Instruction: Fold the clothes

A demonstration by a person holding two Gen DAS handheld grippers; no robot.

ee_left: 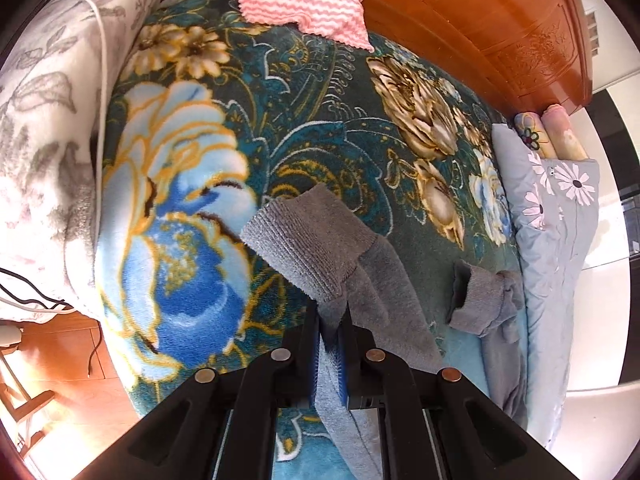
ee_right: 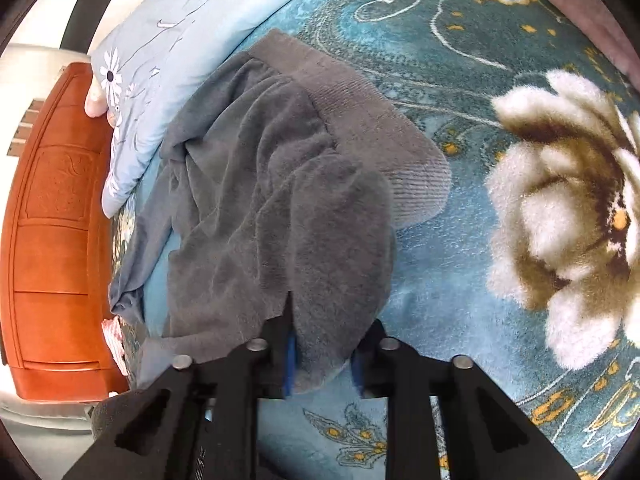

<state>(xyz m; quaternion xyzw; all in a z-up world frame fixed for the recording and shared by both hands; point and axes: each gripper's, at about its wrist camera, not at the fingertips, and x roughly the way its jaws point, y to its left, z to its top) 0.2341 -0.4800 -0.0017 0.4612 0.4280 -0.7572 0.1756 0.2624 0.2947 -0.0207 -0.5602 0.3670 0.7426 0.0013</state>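
Black jaws of the left hand-held gripper (ee_left: 331,336) fill the bottom of its view, closed tight on a thin fold of the grey sweater (ee_left: 320,248), so that one ribbed cuff (ee_left: 296,236) stands lifted off the bed; the pinch sits just behind the cuff, probably so the sleeve can be drawn across the body of the garment.

Beneath everything lies the floral fleece blanket (ee_left: 192,184), teal with large blue and gold flowers, covering the bed and serving as the folding surface; behind it runs the carved wooden headboard (ee_left: 500,32); along one side is a pale blue pillow (ee_left: 556,208) printed with daisies, along the other a grey-leaf quilt (ee_left: 44,128).

The sweater lies crumpled near the pillow, its second cuff (ee_left: 476,296) resting slack on the blanket, so I judge the fold barely begun.

The right hand-held gripper (ee_right: 322,354) has its jaws set part-way apart with a thick bunch of sweater fabric between them; whether the pads actually press on it I cannot tell.

A pink zigzag cloth (ee_left: 304,10) sits by the headboard, well apart from the work.
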